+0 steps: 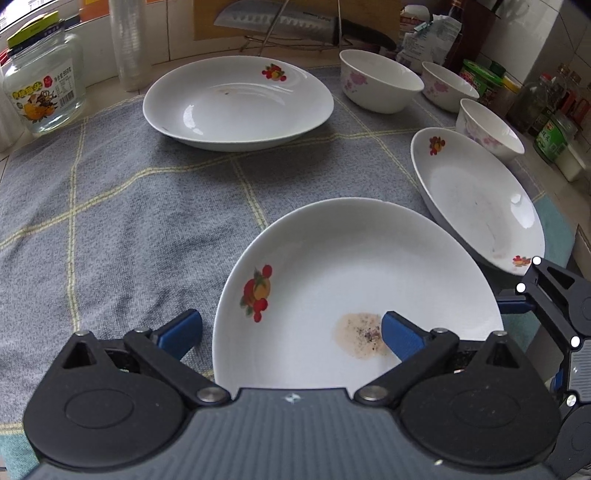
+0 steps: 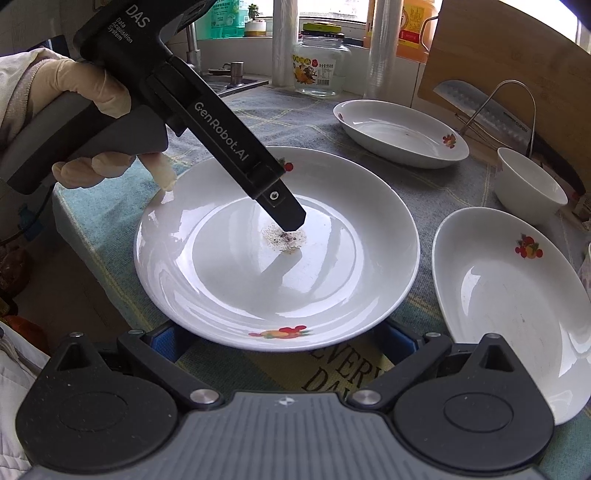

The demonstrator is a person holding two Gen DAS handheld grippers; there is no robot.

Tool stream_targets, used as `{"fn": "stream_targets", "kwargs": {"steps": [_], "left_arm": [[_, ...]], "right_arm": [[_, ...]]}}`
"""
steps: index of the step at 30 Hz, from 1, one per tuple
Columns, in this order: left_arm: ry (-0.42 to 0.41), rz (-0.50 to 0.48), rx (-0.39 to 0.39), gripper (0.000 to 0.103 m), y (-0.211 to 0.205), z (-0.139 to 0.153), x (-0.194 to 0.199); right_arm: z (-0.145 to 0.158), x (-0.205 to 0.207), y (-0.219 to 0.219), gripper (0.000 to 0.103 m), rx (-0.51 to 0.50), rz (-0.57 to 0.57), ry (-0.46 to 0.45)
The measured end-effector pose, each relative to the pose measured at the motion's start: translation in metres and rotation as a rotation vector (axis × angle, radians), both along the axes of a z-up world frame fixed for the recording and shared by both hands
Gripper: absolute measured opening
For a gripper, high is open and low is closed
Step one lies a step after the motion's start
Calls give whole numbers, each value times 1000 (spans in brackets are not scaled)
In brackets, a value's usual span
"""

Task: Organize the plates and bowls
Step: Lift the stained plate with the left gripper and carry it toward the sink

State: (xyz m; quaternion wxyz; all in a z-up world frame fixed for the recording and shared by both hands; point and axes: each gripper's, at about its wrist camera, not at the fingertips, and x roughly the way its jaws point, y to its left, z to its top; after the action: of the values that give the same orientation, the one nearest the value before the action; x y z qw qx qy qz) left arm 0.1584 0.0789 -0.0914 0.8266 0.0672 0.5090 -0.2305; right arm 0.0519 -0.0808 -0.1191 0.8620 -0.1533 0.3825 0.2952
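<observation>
A white plate with a fruit print and a brown stain [image 1: 332,280] [image 2: 277,258] lies near the cloth's front edge. My left gripper [image 1: 291,332] is open; one blue finger [image 1: 400,334] is over the plate's inside, the other [image 1: 181,332] is outside its left rim. My right gripper [image 2: 277,339] is open at the plate's near rim, its fingers partly hidden under the rim. A second plate [image 1: 476,199] [image 2: 509,306] lies to the right, a third [image 1: 236,103] [image 2: 399,133] at the back. Three floral bowls [image 1: 380,81] stand at the back right.
A grey checked cloth [image 1: 110,206] covers the counter. A glass jar [image 1: 40,81] and a cup stack [image 1: 129,44] stand at the back left. A knife on a rack [image 1: 280,22] and bottles [image 1: 546,103] line the back and right. A sink tap [image 2: 232,74] is behind.
</observation>
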Motion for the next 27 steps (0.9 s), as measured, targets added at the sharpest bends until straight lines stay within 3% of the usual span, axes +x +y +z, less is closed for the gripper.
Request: {"fn": "stream_targets", "kwargs": {"steps": [3, 11, 18, 27], "left_arm": [[-27, -44, 57, 103, -8, -2, -5], [-29, 20, 62, 103, -12, -2, -6], [-57, 16, 47, 103, -9, -3, -10], [-49, -102, 52, 102, -10, 0, -10]], "right_arm": [[0, 1, 0, 103, 2, 11, 2], [-3, -5, -7, 103, 34, 22, -36], [-5, -4, -10, 103, 55, 36, -59], [-7, -10, -10, 103, 78, 8, -89]]}}
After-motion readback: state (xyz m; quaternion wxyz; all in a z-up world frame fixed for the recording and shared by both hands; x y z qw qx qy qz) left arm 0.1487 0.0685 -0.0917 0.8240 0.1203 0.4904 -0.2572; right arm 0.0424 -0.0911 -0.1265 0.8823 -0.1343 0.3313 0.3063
